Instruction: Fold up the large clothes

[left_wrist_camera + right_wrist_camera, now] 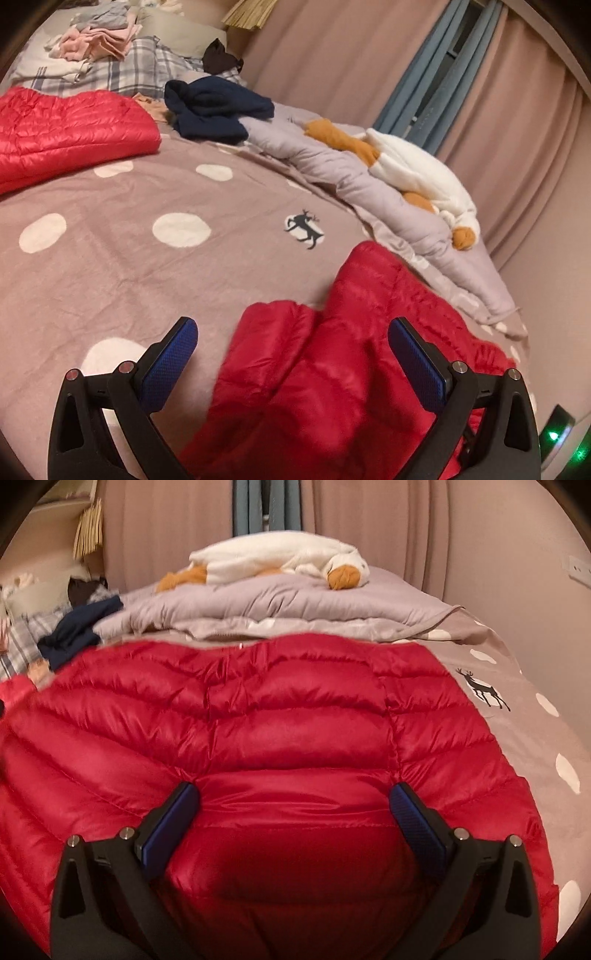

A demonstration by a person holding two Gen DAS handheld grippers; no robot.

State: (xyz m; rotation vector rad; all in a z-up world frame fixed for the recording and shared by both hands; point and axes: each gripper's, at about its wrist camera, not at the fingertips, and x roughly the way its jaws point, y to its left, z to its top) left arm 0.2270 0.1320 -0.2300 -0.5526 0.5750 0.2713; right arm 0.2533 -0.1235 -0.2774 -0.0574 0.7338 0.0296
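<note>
A red quilted down jacket lies spread flat on the dotted bedspread. In the left wrist view a bunched red part of it lies between the fingers, and another red part lies at the far left. My left gripper is open, with the red fabric below and between its blue pads, not clamped. My right gripper is open, hovering just over the jacket's near part.
A folded grey duvet with a white and orange plush goose lies along the bed's far side. A navy garment and piles of clothes on plaid bedding sit at the head. Pink curtains stand behind.
</note>
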